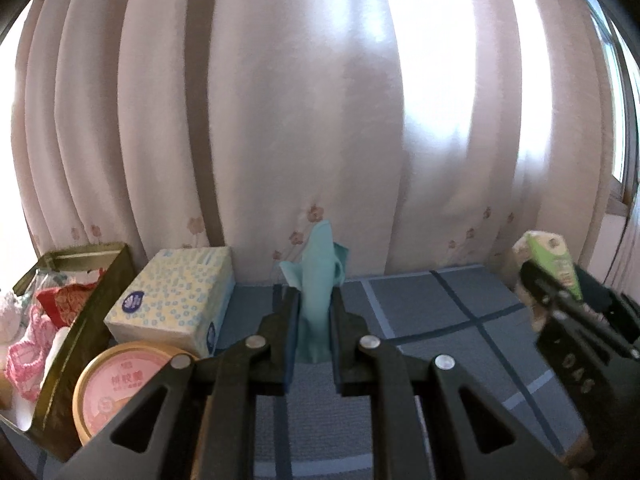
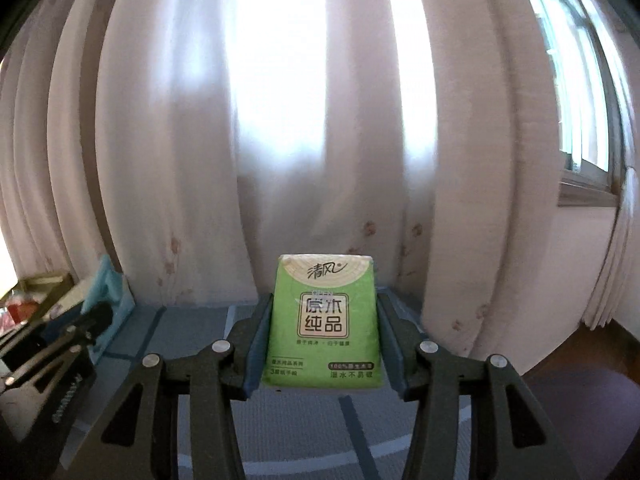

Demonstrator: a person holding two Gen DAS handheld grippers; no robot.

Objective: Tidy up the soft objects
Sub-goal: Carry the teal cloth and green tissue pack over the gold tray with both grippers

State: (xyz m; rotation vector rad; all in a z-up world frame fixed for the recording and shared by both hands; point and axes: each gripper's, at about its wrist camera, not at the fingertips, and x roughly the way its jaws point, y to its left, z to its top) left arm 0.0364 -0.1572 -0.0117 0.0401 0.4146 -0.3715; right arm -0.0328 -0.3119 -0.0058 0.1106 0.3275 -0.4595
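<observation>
Left claw (image 1: pixel 314 300) clamps one teal cloth (image 1: pixel 319 280); right claw (image 2: pixel 324 312) grips one green tissue pack (image 2: pixel 323 320); one dotted tissue pack (image 1: pixel 176 300), one pink-lidded tub (image 1: pixel 120 388), one olive box (image 1: pixel 80 300) stand left.

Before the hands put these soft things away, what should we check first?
1. Left tool shut on teal cloth: ok.
2. Right tool shut on green tissue pack: ok.
3. Both things lifted off the mat: ok.
4. Room left in the box: cannot tell, it already holds things.
5. Tools apart from each other: ok.
</observation>
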